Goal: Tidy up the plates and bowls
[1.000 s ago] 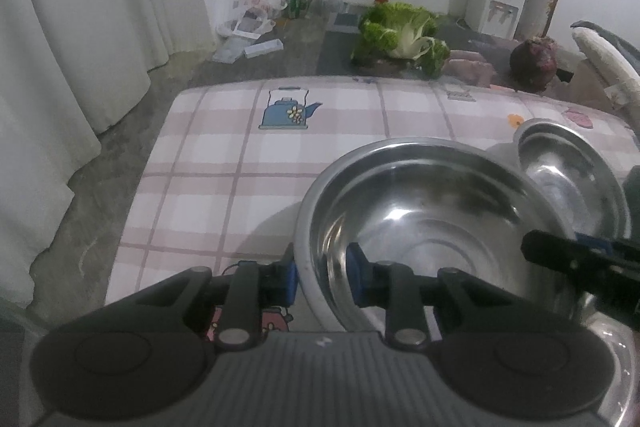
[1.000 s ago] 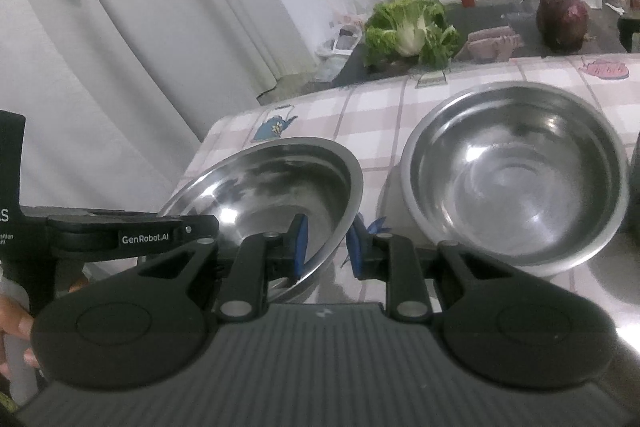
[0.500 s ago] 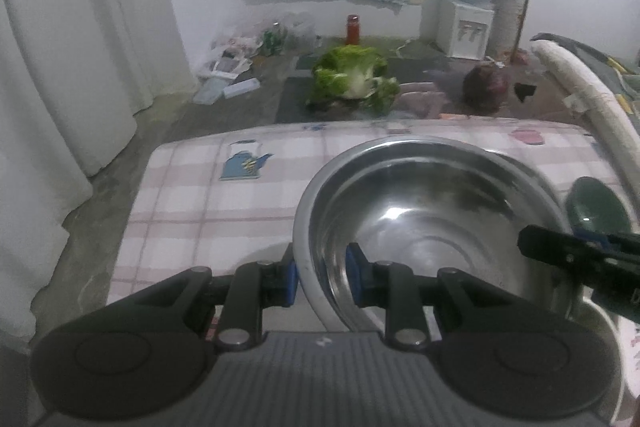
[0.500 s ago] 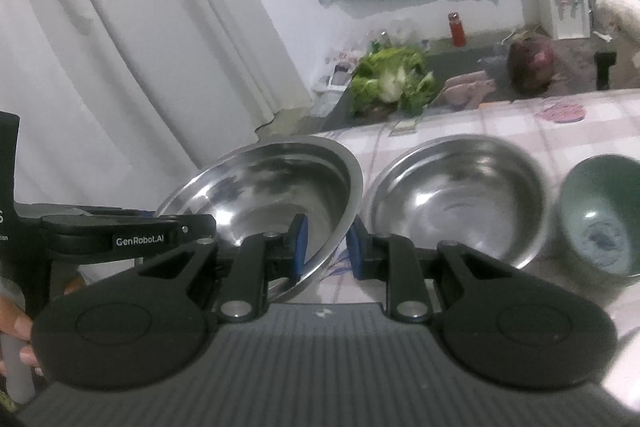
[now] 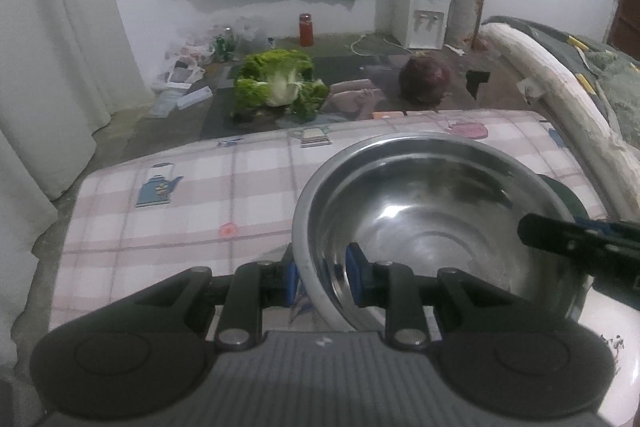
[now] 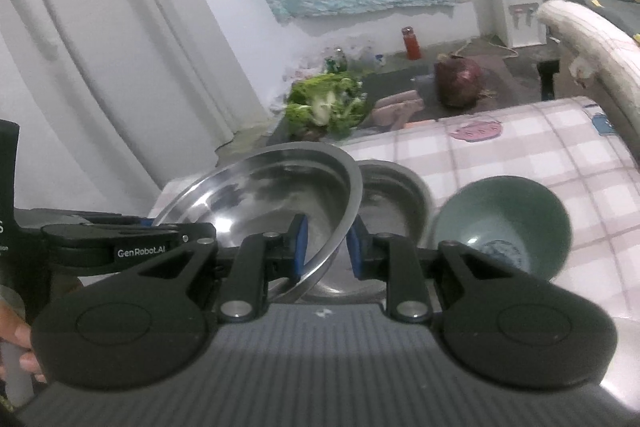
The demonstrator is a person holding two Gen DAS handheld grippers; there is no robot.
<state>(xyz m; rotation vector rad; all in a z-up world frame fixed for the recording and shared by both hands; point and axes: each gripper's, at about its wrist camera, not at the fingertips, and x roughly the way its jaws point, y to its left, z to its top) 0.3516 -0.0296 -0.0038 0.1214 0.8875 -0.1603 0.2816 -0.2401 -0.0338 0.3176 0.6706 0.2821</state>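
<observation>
A large steel bowl [image 5: 432,227] hangs above the table, carried by both grippers. My left gripper [image 5: 320,271] is shut on its left rim, one blue pad inside and one outside. My right gripper [image 6: 326,247] is shut on the opposite rim of the same bowl [image 6: 260,199]. Partly under the raised bowl, a second steel bowl [image 6: 392,195] sits on the table. A green ceramic bowl [image 6: 504,223] stands just right of it. The rim of a white plate [image 5: 600,347] shows at the lower right of the left wrist view.
The table has a pink plaid cloth [image 5: 180,227] printed with teapots. On the floor behind it lie a leafy cabbage [image 5: 276,87], a red cabbage [image 5: 426,79], a red bottle and a water dispenser [image 5: 426,15]. White curtains hang at the left. A padded edge [image 5: 560,99] borders the right.
Both grippers have carried the large steel bowl up and to the right, over the second steel bowl. The green bowl has come into view beside it.
</observation>
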